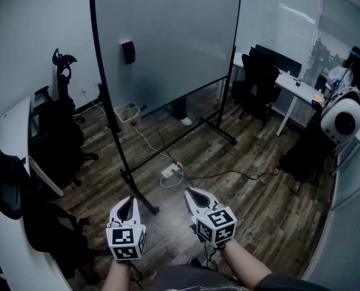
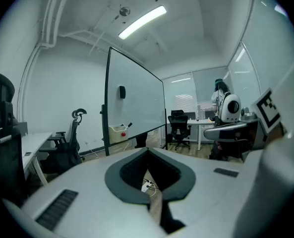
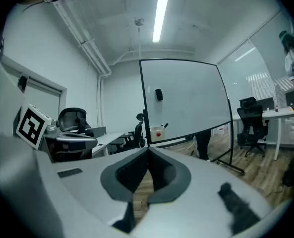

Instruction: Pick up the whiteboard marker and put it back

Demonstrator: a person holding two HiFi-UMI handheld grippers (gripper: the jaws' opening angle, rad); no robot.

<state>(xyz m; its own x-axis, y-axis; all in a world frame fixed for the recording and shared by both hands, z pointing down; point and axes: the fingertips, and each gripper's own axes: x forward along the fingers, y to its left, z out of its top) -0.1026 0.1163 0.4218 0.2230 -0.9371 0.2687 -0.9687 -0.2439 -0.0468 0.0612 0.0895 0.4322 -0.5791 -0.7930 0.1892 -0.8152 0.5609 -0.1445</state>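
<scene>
Left gripper (image 1: 127, 201), right gripper (image 1: 191, 193): jaws seen shut, nothing held. Marker (image 2: 129, 126) seen poking from box (image 2: 118, 132) under board (image 1: 167, 41), well apart from both. Judged light, stiff, smooth; best gripped mid-barrel.

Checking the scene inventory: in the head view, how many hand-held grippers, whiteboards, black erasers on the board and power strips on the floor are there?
Hand-held grippers: 2 (left, right)
Whiteboard: 1
Black eraser on the board: 1
Power strip on the floor: 1
Total: 5
</scene>
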